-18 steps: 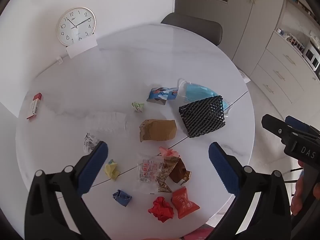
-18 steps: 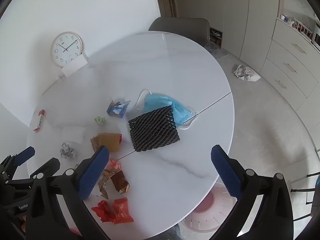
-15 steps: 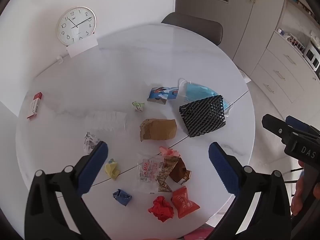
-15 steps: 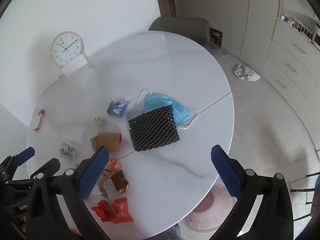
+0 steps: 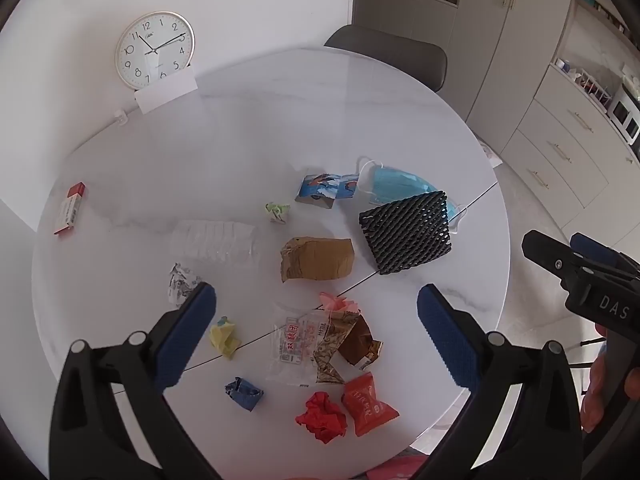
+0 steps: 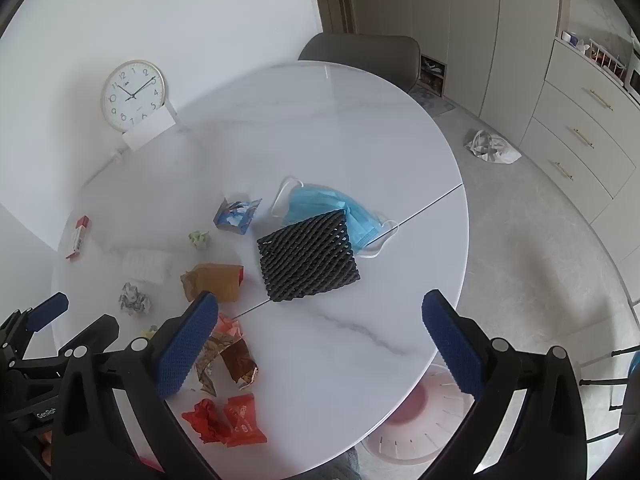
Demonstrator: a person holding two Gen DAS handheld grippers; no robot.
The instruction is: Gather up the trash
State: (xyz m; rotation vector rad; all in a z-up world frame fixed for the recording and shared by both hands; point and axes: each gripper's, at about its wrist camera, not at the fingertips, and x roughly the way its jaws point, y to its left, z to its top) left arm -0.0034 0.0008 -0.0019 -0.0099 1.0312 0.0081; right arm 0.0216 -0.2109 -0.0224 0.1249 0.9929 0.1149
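Trash lies scattered on a round white marble table (image 5: 260,128): a black foam net (image 5: 406,236) over a blue face mask (image 5: 394,186), a brown paper wad (image 5: 316,258), a clear wrapper (image 5: 298,340), a brown foil wrapper (image 5: 352,342), a red packet (image 5: 368,404) and red crumpled paper (image 5: 322,416). Small yellow (image 5: 224,338), blue (image 5: 244,392) and green (image 5: 277,212) scraps lie around. My left gripper (image 5: 316,320) hovers open above the wrappers, holding nothing. My right gripper (image 6: 320,328) hangs open over bare table near the black foam net (image 6: 306,256).
A pink-and-white basket (image 6: 424,412) stands on the floor below the table's near right edge. A wall clock (image 5: 154,50) leans at the table's back, a red-white box (image 5: 70,208) lies at the left, a grey chair (image 5: 394,60) stands behind, and a plastic bag (image 6: 490,148) lies on the floor.
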